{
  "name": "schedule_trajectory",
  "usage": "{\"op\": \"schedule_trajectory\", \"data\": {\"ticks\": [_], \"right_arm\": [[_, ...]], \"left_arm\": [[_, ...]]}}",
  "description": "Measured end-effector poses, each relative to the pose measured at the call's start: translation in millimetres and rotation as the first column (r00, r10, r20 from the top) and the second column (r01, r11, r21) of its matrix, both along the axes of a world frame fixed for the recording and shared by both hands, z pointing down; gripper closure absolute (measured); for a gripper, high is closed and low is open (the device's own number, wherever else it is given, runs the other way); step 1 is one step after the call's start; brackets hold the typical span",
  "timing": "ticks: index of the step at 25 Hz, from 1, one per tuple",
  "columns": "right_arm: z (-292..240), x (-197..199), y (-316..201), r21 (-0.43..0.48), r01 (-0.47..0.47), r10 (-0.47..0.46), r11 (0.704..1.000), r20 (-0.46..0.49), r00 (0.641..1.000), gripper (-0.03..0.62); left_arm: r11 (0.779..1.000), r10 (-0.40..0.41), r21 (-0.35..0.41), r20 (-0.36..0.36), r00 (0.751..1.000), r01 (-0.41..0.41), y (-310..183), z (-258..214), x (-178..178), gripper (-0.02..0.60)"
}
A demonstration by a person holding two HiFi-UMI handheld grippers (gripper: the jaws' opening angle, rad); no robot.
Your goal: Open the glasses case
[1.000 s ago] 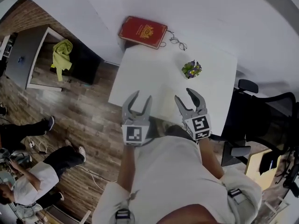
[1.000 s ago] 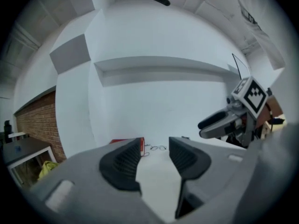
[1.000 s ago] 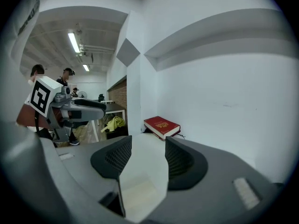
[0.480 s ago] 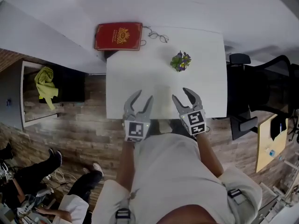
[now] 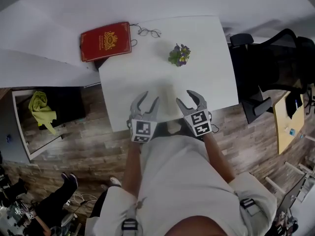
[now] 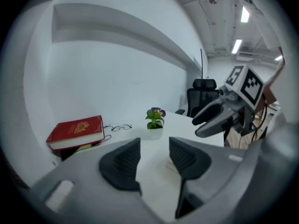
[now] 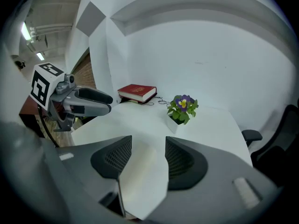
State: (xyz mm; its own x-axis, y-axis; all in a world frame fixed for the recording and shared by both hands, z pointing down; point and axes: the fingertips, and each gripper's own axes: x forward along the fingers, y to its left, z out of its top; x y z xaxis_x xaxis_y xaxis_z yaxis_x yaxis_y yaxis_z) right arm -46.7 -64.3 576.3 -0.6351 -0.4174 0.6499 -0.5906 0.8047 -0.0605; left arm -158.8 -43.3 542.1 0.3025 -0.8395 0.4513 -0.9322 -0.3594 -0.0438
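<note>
White table point(image 5: 147, 82) seen from above, both tools at its near edge. The left gripper point(image 5: 149, 97) and right gripper point(image 5: 184, 97) hover side by side. Each has its jaws about half apart with only bare tabletop between them; neither holds anything.

The task's object, taken to be the red book-shaped case point(image 5: 106, 41), lies closed and untouched at the far left corner. It appears to overhang the table's edge and is well apart from both tools.

**Hazards, as judged from this layout:**
- A lift on the lid with the base unheld would likely slide the case off the corner, since little table lies under it.
- The glasses point(image 5: 147, 32) lie just beside the case along the far edge, so a wide approach by the right gripper could sweep or pinch them.
- The plant point(image 5: 179, 54) stands between the right gripper and the far edge, so a low, straight reach could tip it.

**Count:**
- grippers: two
- case: one
- glasses: one pair
- plant: one
- table: one
</note>
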Motion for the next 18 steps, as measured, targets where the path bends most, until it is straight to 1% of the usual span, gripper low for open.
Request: {"op": "schedule_trajectory", "data": {"ticks": [3, 11, 14, 18], "right_arm": [[10.7, -3.4, 5.5, -0.033, -0.02, 0.02, 0.999, -0.028, 0.999, 0.375], [35.4, -8.7, 16.7, -0.075, -0.057, 0.052, 0.996, -0.073, 0.996, 0.375], [44.0, -9.6, 21.0, -0.094, -0.072, 0.064, 0.993, -0.088, 0.994, 0.375], [55.0, -9.1, 23.1, -0.11, -0.095, 0.084, 0.989, -0.099, 0.992, 0.375]], "left_arm": [[0.999, 0.044, -0.026, -0.004, 0.999, -0.044, -0.8, 14.6, 2.3, 0.39], [0.988, 0.139, -0.069, -0.01, 0.99, -0.14, -2.5, 44.0, 10.1, 0.39], [0.98, 0.171, -0.097, -0.013, 0.985, -0.171, -3.2, 54.4, 13.5, 0.39], [0.974, 0.198, -0.107, -0.013, 0.98, -0.198, -7.8, 66.0, 16.4, 0.39]]}}
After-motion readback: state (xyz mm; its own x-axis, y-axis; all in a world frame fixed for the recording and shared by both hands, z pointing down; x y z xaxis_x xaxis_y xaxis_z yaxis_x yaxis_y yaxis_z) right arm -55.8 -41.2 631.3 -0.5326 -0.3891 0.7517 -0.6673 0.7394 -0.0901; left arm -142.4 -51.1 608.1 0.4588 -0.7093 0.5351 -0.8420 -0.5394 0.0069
